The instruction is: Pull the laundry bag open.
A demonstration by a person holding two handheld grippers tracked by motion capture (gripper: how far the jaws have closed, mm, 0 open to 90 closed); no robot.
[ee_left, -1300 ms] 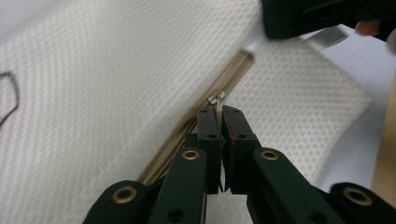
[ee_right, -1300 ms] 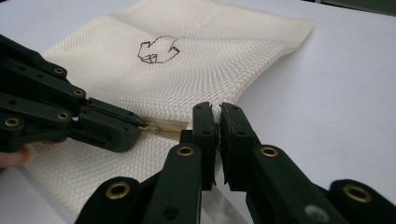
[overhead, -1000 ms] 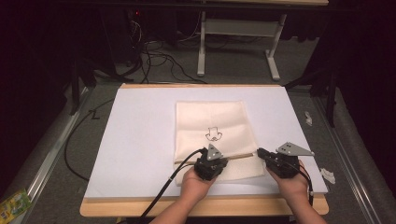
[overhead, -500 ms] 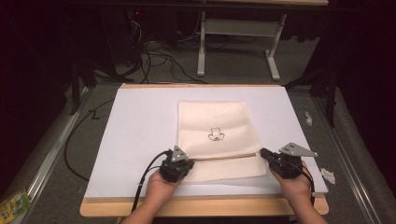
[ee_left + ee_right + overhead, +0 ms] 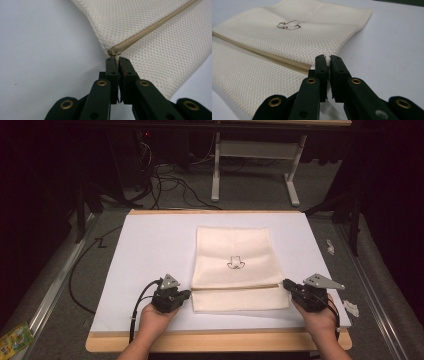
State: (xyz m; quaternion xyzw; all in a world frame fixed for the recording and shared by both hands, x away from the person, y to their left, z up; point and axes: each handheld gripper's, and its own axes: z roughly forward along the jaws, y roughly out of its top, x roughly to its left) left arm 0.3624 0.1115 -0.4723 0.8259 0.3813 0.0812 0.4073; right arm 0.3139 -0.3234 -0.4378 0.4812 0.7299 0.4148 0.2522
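Observation:
A cream mesh bag (image 5: 235,255) with a small dark drawing lies flat on the white table cover (image 5: 150,245). A beige zipper (image 5: 235,288) runs across it near its front end. My left gripper (image 5: 187,293) is at the bag's left edge, shut on the zipper pull (image 5: 116,55). At the bag's right edge, my right gripper (image 5: 287,285) is shut on the mesh bag's edge (image 5: 327,60) beside the zipper's end. The mesh bag (image 5: 150,27) and its zipper (image 5: 152,26) stretch away from the left jaws; the drawing (image 5: 288,25) sits on the mesh beyond the right jaws.
The table's wooden rim (image 5: 215,342) runs along the front. Small white scraps (image 5: 351,308) lie on the grey floor at right, a green packet (image 5: 14,338) at bottom left. Cables (image 5: 165,175) and a white desk frame (image 5: 255,150) stand behind the table.
My left gripper has travelled left along the zipper, from near the bag's middle to its left edge, drawing the pull with it. The right gripper has held its place.

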